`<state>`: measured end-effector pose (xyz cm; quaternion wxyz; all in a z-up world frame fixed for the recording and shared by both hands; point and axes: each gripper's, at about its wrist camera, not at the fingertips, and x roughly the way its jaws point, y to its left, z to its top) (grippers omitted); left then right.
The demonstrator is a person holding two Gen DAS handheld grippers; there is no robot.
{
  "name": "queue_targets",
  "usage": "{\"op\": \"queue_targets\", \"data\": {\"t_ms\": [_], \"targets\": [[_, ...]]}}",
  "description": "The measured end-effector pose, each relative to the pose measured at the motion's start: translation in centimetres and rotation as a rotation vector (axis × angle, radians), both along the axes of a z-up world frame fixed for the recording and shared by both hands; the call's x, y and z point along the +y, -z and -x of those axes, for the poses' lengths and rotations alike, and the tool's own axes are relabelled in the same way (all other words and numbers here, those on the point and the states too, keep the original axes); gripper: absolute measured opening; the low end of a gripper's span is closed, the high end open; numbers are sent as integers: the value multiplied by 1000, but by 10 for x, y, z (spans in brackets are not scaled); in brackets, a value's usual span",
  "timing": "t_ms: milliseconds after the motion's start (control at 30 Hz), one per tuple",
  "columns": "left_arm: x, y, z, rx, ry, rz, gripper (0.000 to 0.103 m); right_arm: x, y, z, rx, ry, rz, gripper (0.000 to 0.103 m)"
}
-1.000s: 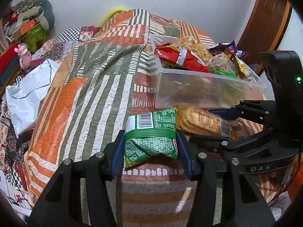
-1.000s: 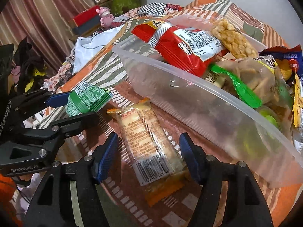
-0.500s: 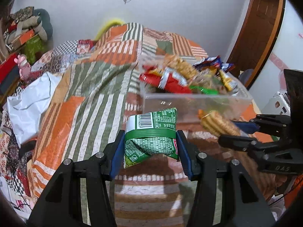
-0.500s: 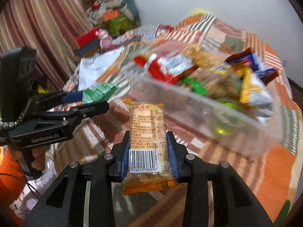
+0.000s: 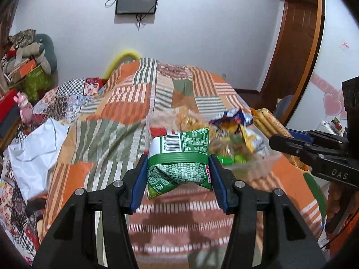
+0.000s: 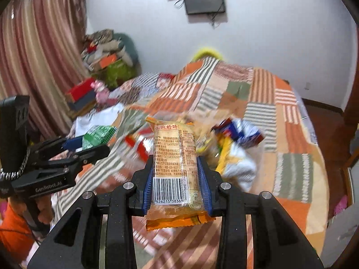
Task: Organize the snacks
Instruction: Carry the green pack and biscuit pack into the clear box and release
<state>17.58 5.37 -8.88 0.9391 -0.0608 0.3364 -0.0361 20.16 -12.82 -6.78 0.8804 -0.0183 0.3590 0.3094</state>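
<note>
The left gripper [image 5: 179,174] clamps a green snack packet [image 5: 179,161]; the right gripper [image 6: 175,174] clamps an orange biscuit packet [image 6: 175,168]. Both packets are held above the quilted bed [image 5: 116,116], near the clear snack bin [image 5: 258,165].

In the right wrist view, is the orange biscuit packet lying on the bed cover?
No, the orange biscuit packet is clamped between the blue pads of the right gripper, lifted above the bed cover.

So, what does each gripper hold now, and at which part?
The left gripper pinches the green snack packet across its lower middle. The right gripper clamps the orange biscuit pack near its barcode end.
</note>
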Motion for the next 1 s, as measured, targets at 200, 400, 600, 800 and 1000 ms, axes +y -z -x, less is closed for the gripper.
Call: {"op": "queue_targets", "data": {"t_ms": [200,400,600,800,1000], "targets": [[0,-5,-29,-10,5,12,52,-3,-1,-18,-4,52,-32,33],[1,5,-56,20,10,24,52,11,10,-39,24,58,-33,33],[1,26,-81,78,28,40,52,30,26,-53,55,42,-6,33],[-2,40,-91,104,31,25,53,36,38,-60,80,25,24,33],[-3,43,-89,114,41,28,63,36,37,-58,79,17,40,35]]}}
